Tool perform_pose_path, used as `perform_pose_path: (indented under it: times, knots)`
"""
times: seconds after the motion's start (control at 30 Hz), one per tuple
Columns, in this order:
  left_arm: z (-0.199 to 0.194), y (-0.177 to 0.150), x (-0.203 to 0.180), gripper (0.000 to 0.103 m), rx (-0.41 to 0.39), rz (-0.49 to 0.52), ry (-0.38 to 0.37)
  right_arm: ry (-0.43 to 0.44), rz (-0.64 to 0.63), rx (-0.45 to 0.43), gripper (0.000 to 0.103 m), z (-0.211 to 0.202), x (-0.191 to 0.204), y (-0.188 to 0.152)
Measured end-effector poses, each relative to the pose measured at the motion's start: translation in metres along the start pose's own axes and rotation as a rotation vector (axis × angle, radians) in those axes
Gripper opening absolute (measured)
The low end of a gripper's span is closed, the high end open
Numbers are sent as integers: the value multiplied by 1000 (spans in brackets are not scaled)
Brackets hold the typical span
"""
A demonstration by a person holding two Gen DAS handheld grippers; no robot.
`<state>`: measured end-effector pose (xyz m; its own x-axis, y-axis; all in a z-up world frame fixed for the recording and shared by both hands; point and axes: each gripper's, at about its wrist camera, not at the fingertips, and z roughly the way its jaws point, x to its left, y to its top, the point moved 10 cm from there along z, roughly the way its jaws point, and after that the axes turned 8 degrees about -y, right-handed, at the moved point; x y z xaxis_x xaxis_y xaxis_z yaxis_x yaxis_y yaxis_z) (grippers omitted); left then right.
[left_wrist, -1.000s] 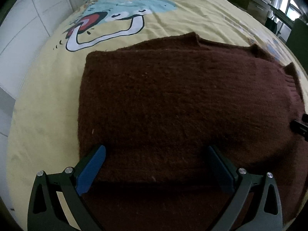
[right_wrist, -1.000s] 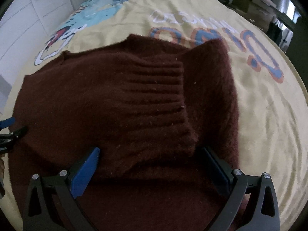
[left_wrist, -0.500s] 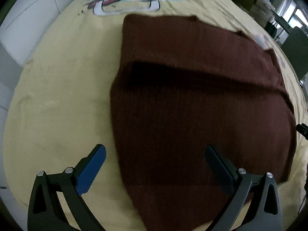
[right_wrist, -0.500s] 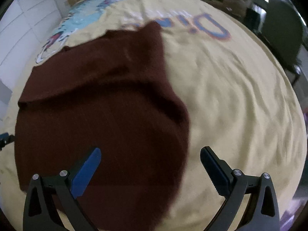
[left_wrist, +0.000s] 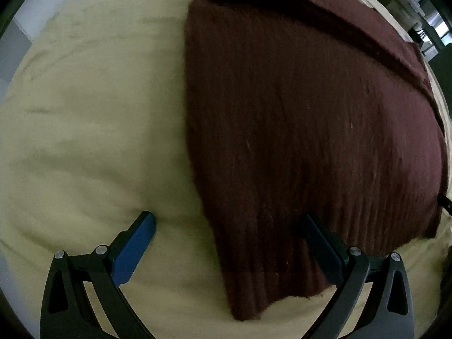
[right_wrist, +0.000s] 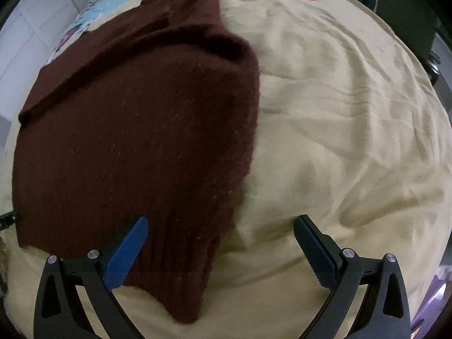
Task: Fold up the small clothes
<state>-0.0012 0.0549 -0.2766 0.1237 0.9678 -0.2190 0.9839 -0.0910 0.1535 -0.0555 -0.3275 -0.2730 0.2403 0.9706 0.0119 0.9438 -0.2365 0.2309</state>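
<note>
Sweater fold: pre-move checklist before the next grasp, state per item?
1. Left gripper open and empty: ok, fingers spread, nothing pinched.
2. Right gripper open and empty: ok.
3. Maroon knit sweater fully on the yellow bedsheet: ok in both views.
4. Near hem corner between left fingers: ok, the corner lies in the gap; the right-hand finger overlaps the knit.
5. Right-side near corner reachable: ok, it lies between the right gripper's fingers in the right wrist view.
6. Fold lies flat: not ok, a raised ridge shows at the far right edge.
</note>
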Motion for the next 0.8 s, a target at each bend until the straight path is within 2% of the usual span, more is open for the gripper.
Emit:
perform_pose_path:
  times: [0.17,0.27,0.3,0.33,0.37,0.4,0.43,0.5,0.53,0.57,0.73,0.8]
  knots:
    - [1,-2,-8,98,-9,19,-7,14,-21,65,103,9,8,-15]
    - [0,-3,-16,75,3,52,-26,33,-22,85,102,8,13,-21]
    - [-2,-4,-21,62,4,70,-36,33,-24,91,100,7,13,-23]
    - [-3,-4,-29,47,6,90,-59,30,-27,97,93,7,15,-25]
    - [-4,-5,-34,42,8,102,-68,23,-33,110,82,7,16,-28]
    - [-4,-5,-38,31,11,111,-73,28,-41,120,76,6,18,-30]
    - [-5,-5,-43,21,16,123,-83,42,-46,128,65,5,22,-33]
    - [-6,-4,-50,10,24,125,-116,93,-59,151,37,2,31,-38]
    - [-7,-2,-52,10,27,124,-126,116,-58,157,18,0,34,-39]
    - [-9,2,-54,10,24,129,-131,130,-61,162,13,-2,37,-40]
    - [-39,30,-67,9,-26,140,-196,173,-80,89,12,-34,47,-22]
    - [-55,48,-72,9,-64,137,-210,191,-78,29,12,-53,49,-3]
